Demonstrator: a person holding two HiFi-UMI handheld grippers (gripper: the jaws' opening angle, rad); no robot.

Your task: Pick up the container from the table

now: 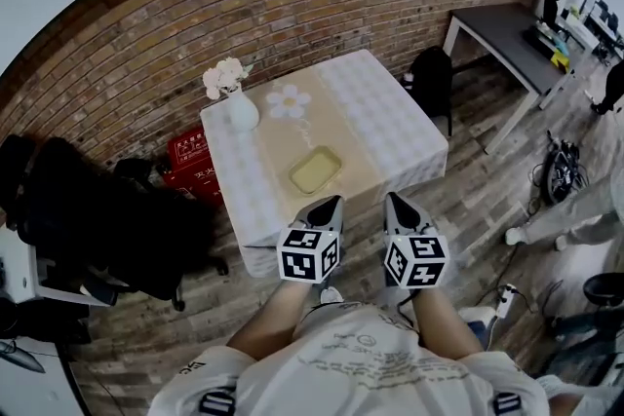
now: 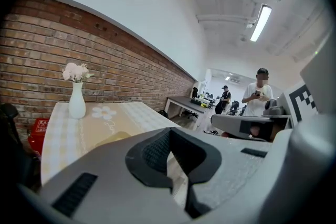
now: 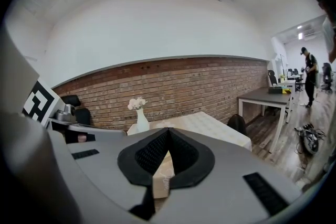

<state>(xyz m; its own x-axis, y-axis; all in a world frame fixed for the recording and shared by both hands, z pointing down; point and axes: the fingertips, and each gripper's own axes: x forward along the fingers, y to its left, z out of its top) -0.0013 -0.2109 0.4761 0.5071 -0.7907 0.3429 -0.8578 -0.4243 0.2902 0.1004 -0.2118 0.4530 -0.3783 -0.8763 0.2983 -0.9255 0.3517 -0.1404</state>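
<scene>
A shallow pale-yellow container (image 1: 315, 170) lies on the beige runner of the cloth-covered table (image 1: 400, 127), near its front edge. In the left gripper view only its rim (image 2: 113, 138) peeks over the jaws. My left gripper (image 1: 331, 202) hovers just short of the table's front edge, close to the container's near side, jaws shut and empty. My right gripper (image 1: 392, 200) is beside it, a little to the right of the container, also shut and empty. The left gripper (image 2: 170, 131) and right gripper (image 3: 168, 132) each show their tips meeting.
A white vase with flowers (image 1: 239, 107) stands at the table's far left corner. A red crate (image 1: 190, 156) and a black chair (image 1: 107, 219) sit left of the table. A dark desk (image 1: 507, 34) stands at the right. A person (image 2: 258, 99) stands off to the right.
</scene>
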